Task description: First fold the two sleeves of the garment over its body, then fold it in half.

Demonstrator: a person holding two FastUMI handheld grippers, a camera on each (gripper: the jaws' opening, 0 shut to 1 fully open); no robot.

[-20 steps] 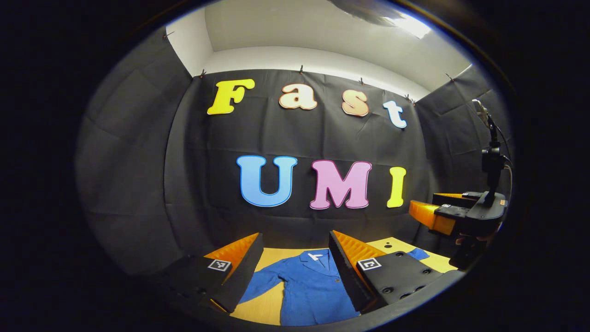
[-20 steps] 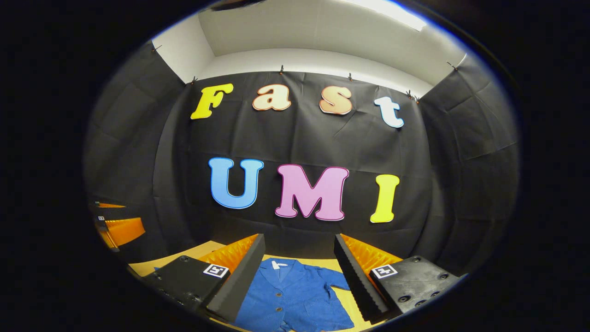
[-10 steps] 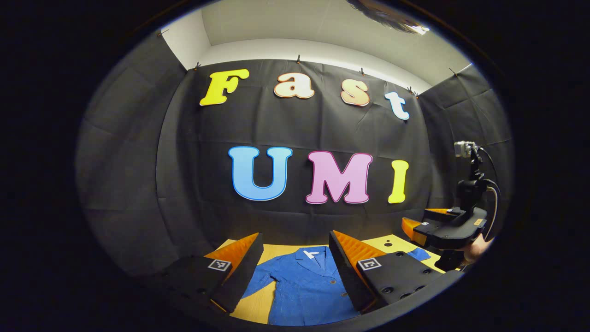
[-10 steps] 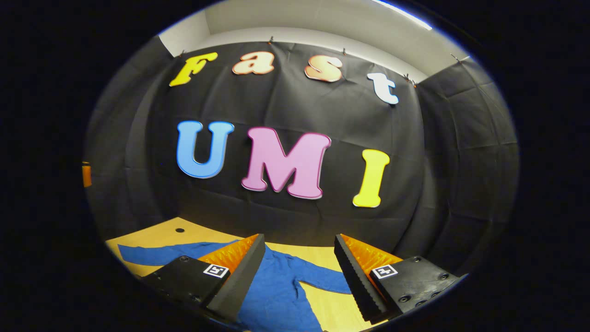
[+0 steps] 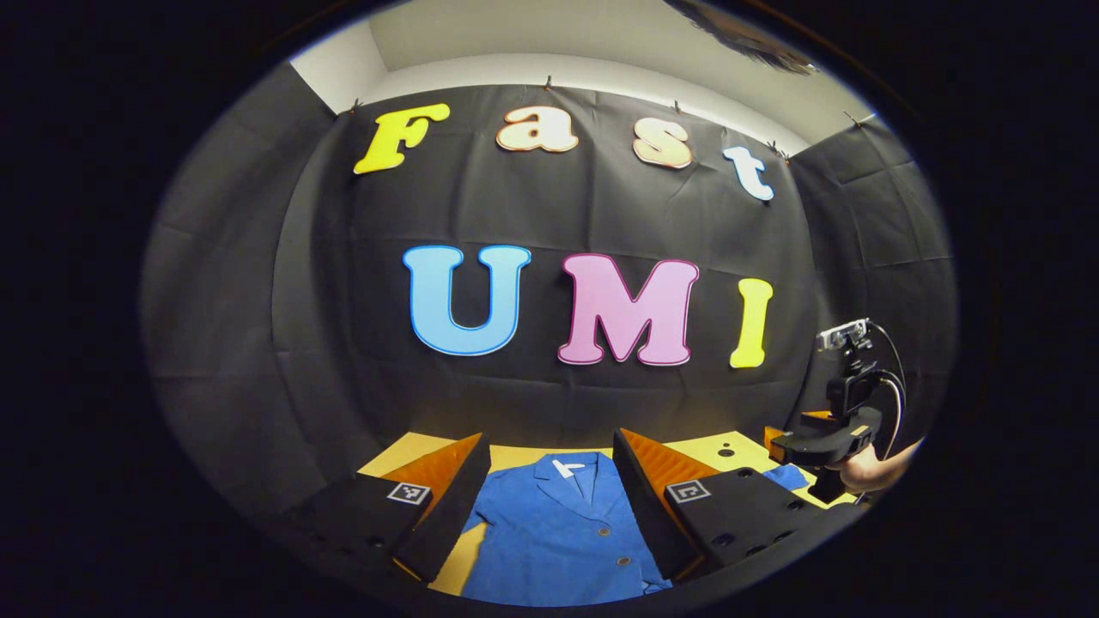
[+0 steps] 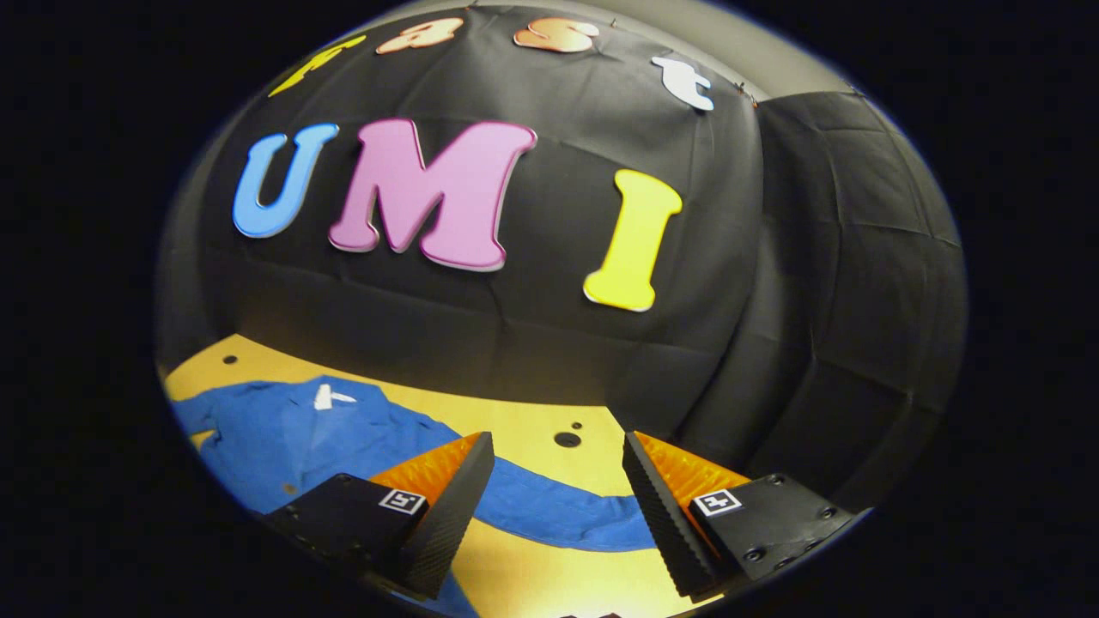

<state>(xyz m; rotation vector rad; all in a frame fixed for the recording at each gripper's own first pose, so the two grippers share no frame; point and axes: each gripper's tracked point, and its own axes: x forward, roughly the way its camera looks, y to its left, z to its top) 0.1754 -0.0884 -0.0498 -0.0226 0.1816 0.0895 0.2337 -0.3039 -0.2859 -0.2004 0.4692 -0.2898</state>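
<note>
A blue buttoned jacket (image 5: 558, 532) lies flat on the yellow table (image 5: 412, 446), collar toward the wall. My left gripper (image 5: 549, 493) hovers open over its chest, nothing between the fingers. In the right gripper view the jacket's body (image 6: 283, 438) lies at the left and one sleeve (image 6: 549, 515) stretches out across the table. My right gripper (image 6: 558, 498) is open above that sleeve, with the sleeve running between its fingers' lines. The right gripper (image 5: 820, 446), held by a hand (image 5: 871, 472), also shows far right in the left gripper view, near the sleeve's end (image 5: 786, 475).
The black cloth wall (image 6: 515, 343) closes the table's far side and bends around on the right. Small round holes (image 6: 567, 439) dot the tabletop (image 6: 532, 421) beyond the sleeve. Bare table lies in front of the sleeve.
The right gripper has swung right and dipped down, from over the jacket's body to over its outstretched sleeve. The left gripper has tilted down slightly and stays over the chest.
</note>
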